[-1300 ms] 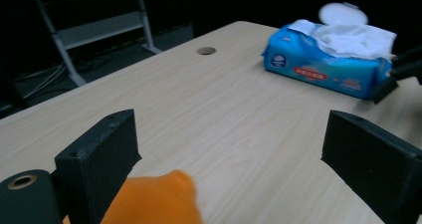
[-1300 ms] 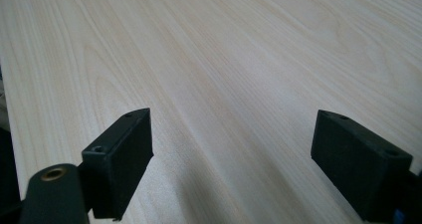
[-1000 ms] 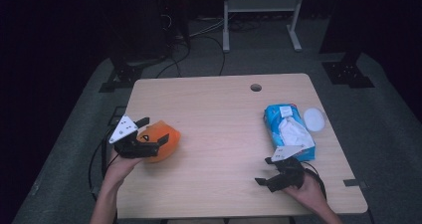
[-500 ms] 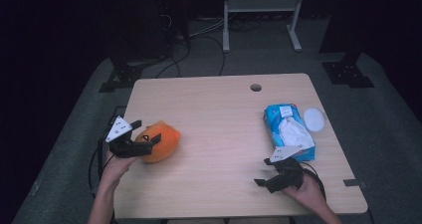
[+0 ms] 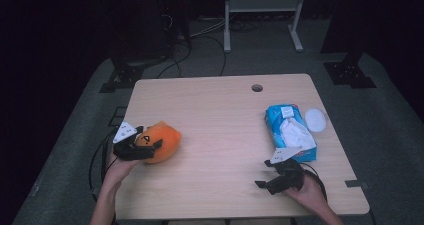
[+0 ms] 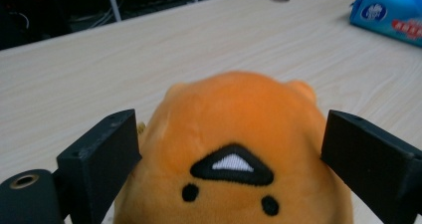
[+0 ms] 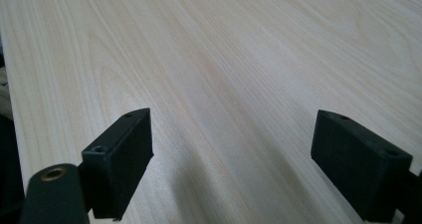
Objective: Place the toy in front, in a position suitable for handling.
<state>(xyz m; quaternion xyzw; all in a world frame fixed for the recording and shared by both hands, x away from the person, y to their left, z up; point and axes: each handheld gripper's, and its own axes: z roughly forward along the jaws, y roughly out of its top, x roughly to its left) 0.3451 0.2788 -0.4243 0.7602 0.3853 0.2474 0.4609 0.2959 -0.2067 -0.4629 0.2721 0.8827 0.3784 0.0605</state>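
a pale wooden table [image 5: 220,130] is standing on grey floor in a dark room, with a metal stand and cables lying behind it. in the left gripper view, we are seeing the two black jaws sitting spread on either side of an orange plush toy [image 6: 234,159], one at each flank; the left jaw is right against the toy's side, while the right jaw is just beside it, and we cannot tell whether it is touching. the toy's face, with black dots and a dark triangular patch, is pointing toward that camera. from the high view, the left gripper [image 5: 150,149] is lying near the table's left edge with the toy [image 5: 162,140] between its jaws, resting on the tabletop. the right gripper [image 5: 267,181] is resting low near the front right of the table, its jaws wide apart with bare wood between them. just behind it a blue tissue pack [image 5: 290,130] is lying, and a white round lid [image 5: 315,119] is sitting just beside the pack.
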